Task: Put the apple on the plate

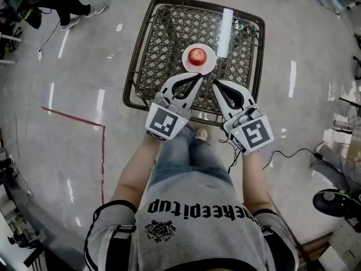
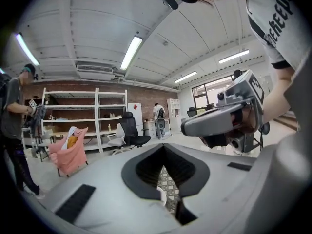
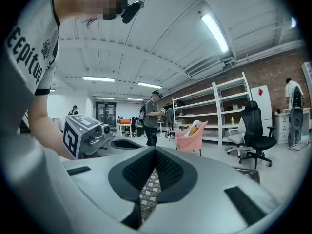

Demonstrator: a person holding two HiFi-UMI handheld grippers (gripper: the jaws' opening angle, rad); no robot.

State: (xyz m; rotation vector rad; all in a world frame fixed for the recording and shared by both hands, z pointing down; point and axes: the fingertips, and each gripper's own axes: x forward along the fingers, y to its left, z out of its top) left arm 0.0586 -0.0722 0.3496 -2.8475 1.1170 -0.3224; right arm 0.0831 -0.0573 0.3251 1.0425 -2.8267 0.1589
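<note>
A red apple (image 1: 197, 56) rests on a small white plate (image 1: 207, 65) on the wicker-lattice table (image 1: 163, 44). Both grippers hover side by side at the table's near edge, just short of the plate. My left gripper (image 1: 199, 75) is shut with nothing in it, its tips close to the plate's near rim. My right gripper (image 1: 214, 84) is also shut and empty. In the left gripper view the jaws (image 2: 164, 148) meet, and the lattice and a sliver of white plate (image 2: 161, 194) show below them. In the right gripper view the jaws (image 3: 155, 150) meet over the lattice.
A long white tube (image 1: 225, 33) lies on the table to the right of the plate. A red tape line (image 1: 73, 117) marks the floor at left and a black cable (image 1: 293, 151) runs at right. Shelves (image 2: 97, 111), an office chair (image 3: 256, 130) and standing people fill the room.
</note>
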